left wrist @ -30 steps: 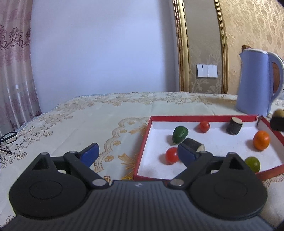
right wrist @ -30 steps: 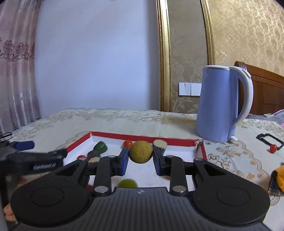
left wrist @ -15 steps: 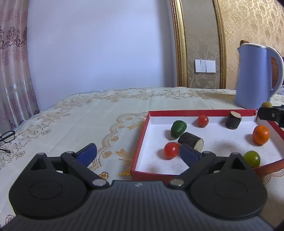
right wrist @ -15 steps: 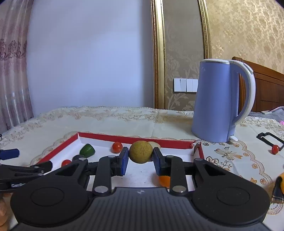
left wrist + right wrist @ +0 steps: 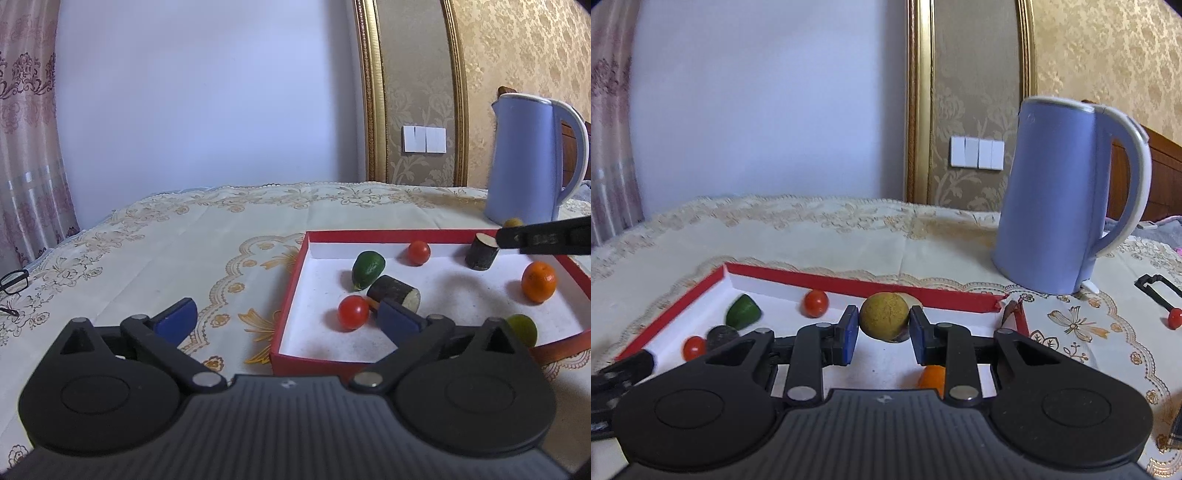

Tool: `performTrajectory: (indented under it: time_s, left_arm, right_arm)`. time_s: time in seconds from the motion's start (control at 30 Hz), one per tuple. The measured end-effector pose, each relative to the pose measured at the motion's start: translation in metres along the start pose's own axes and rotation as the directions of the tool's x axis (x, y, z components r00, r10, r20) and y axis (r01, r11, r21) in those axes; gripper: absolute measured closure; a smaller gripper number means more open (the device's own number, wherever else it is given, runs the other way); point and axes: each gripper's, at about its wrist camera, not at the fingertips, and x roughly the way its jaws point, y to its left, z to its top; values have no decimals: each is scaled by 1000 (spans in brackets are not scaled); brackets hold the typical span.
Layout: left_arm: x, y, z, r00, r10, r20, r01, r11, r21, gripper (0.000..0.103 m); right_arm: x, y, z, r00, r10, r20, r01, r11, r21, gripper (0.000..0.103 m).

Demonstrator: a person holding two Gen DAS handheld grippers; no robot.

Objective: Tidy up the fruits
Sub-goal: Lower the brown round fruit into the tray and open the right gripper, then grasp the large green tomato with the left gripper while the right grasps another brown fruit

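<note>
Right gripper (image 5: 884,328) clamped on a yellow-brown round fruit (image 5: 884,316), held above the red-rimmed tray (image 5: 827,277). Left gripper (image 5: 286,319) just opened wide, nothing between the pads, near-left tray corner below.

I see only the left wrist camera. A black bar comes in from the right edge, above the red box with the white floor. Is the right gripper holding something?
Observer: Yes. The right gripper is shut on a round yellow-brown fruit; both blue pads press its sides.
Operator: Is this fruit over the box?
Observer: In the right wrist view it shows in front of the far wall of the red cardboard box, with the white floor under the fingers.
Operator: Is any fruit outside the box?
Observer: Yes. A small round red fruit lies on the cream tablecloth, to the right of the blue electric kettle.
</note>
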Motion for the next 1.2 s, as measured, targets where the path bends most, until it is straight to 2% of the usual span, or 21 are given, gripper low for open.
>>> performTrajectory:
  time_s: [0.13,0.23,0.27,0.37,0.43,0.47,0.53,0.6,0.7,0.77,0.83,0.9,1.03,1.13,1.2]
  left_arm:
    - [0,0,0,1000,-2,2,2,1000,0,0]
    - [-3,1,0,1000,2,16,-2,1000,-1,0]
    - [-6,2,0,1000,0,29,0,1000,-5,0]
    - [-25,6,-2,996,-65,59,67,998,-21,0]
    - [-39,5,-8,986,-153,62,155,988,-28,0]
    - [-44,3,-10,982,-185,49,186,982,-24,0]
    - [-54,-6,-15,971,-239,33,239,971,-4,0]
    - [-62,-15,-17,959,-281,23,280,960,24,0]
    - [-67,-32,-19,932,-363,-20,363,929,68,0]
    - [-68,-43,-23,916,-399,-44,401,910,105,0]
    - [-68,-53,-28,922,-384,-58,388,910,144,0]
    - [-63,-58,-31,918,-390,-76,397,904,157,0]
    - [-55,-61,-32,920,-381,-95,391,907,154,3]
    - [-52,-63,-32,922,-372,-111,385,909,156,10]
    - [-51,-65,-33,921,-371,-116,386,909,160,10]
  right_arm:
    - [14,1,-2,999,-16,-43,17,1000,4,73]
    - [17,-3,-7,998,-6,-63,8,1000,28,55]
    - [12,-5,-8,998,-13,-57,15,999,36,55]
    - [-14,-13,-8,999,-34,-26,36,998,59,55]
    - [-42,-18,-12,998,-48,26,46,996,78,52]
    - [-58,-21,-16,997,-62,56,57,994,90,44]
    - [-83,-26,-24,990,-98,106,85,989,120,36]
    - [-104,-30,-35,982,-121,147,98,983,155,35]
    - [-117,-38,-44,970,-151,191,108,970,219,33]
    - [-115,-45,-48,961,-168,219,106,957,271,26]
    - [-106,-49,-53,966,-139,219,68,950,305,25]
    - [-97,-50,-55,979,-104,178,49,955,292,25]
    - [-93,-45,-59,977,-124,171,80,967,244,25]
    - [-92,-51,-63,981,-103,165,54,960,276,21]
    - [-91,-54,-66,983,-103,149,56,955,291,20]
